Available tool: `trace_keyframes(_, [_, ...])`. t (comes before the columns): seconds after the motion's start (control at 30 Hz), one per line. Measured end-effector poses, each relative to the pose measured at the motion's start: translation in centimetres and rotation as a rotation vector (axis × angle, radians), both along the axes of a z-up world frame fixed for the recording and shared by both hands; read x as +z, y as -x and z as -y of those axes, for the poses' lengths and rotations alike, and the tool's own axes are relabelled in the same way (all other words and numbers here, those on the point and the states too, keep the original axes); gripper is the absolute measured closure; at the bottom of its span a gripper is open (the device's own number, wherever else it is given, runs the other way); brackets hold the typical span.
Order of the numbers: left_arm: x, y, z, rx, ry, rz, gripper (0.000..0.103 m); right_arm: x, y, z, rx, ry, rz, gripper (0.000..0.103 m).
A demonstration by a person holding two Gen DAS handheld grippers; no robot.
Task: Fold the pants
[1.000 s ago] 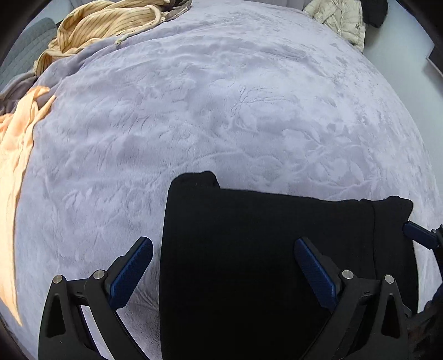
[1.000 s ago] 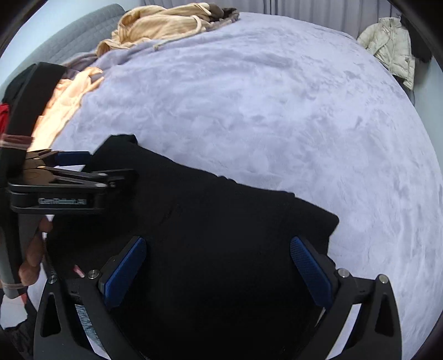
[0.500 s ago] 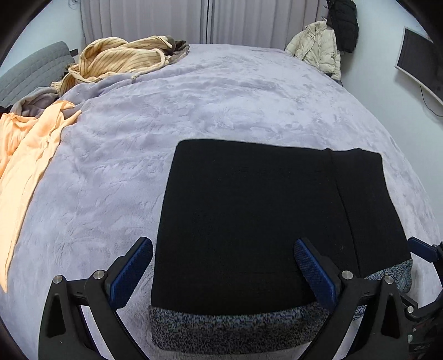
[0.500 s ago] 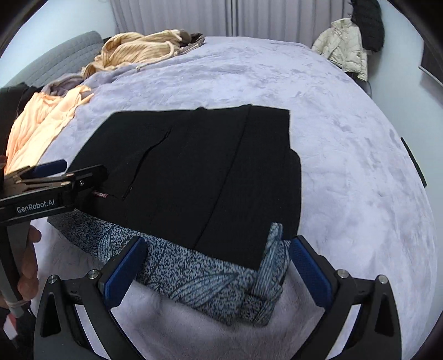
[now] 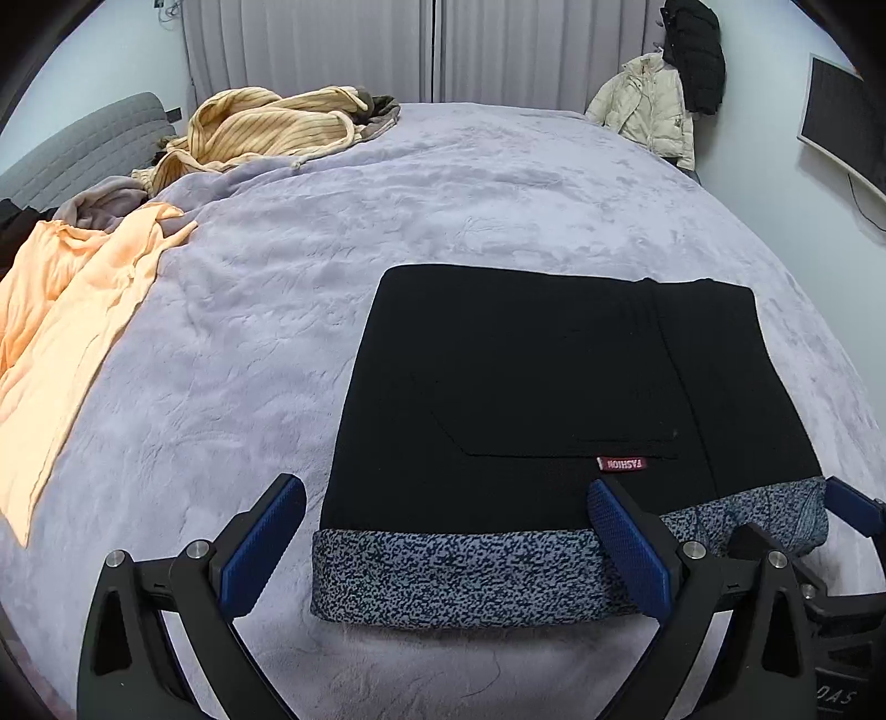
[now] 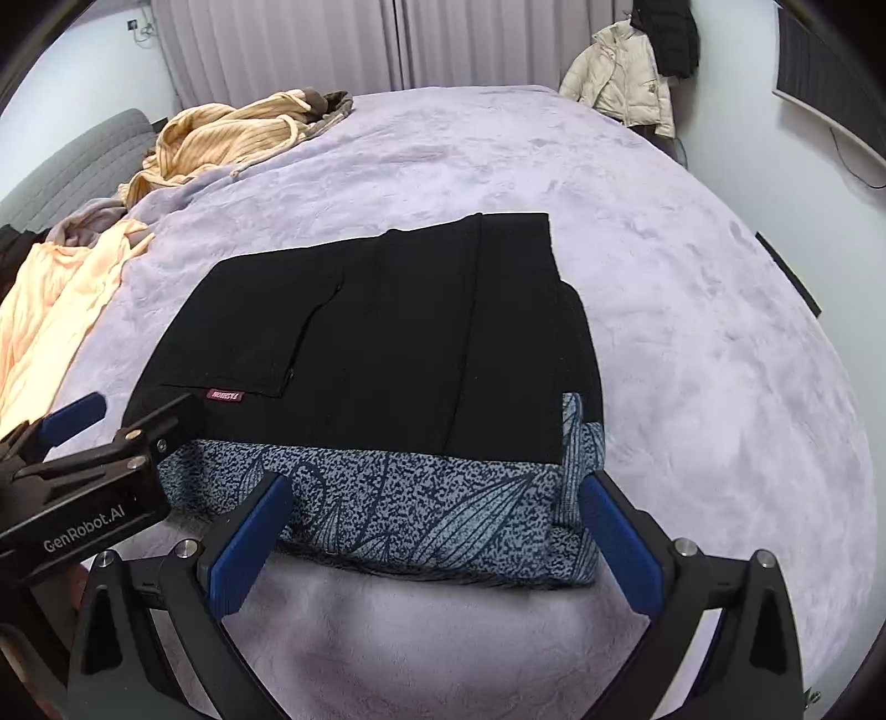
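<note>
Between the wide-spread fingers of the left gripper (image 5: 446, 545) sits the near edge of the folded black pants (image 5: 559, 387), nothing gripped. Right gripper (image 6: 432, 534) also fully open and empty, hovering over the speckled grey-blue lining band (image 6: 387, 509) at the fold's near edge. Pants lie flat on the lavender plush blanket (image 5: 387, 221). Peach garment (image 5: 66, 310) and striped yellow garment (image 5: 266, 127) lie toward the left and far edge. Cream jacket (image 5: 648, 105) hangs by the far wall, curtains (image 5: 421, 50) behind.
</note>
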State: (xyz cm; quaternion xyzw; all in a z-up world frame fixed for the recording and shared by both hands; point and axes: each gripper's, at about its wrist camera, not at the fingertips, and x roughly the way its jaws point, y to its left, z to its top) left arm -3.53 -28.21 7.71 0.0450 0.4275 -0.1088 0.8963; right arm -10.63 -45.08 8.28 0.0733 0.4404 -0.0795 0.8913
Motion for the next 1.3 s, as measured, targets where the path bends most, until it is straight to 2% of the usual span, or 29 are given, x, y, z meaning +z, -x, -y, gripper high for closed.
trace_keyframes(0.2, [0.4, 0.6, -0.3, 0.026, -0.003, 0.034, 0.001, -0.4, 0.1, 0.0, -0.006, 0.004, -0.005, 0.000])
trace_keyframes(0.3, [0.3, 0.9, 0.3, 0.009, -0.032, 0.044, 0.001, -0.4, 0.3, 0.1, -0.007, 0.004, -0.005, 0.000])
trace_keyframes(1.3, [-0.1, 1.0, 0.5, 0.009, -0.028, 0.022, 0.001, -0.1, 0.2, -0.6, 0.025, 0.036, -0.014, 0.000])
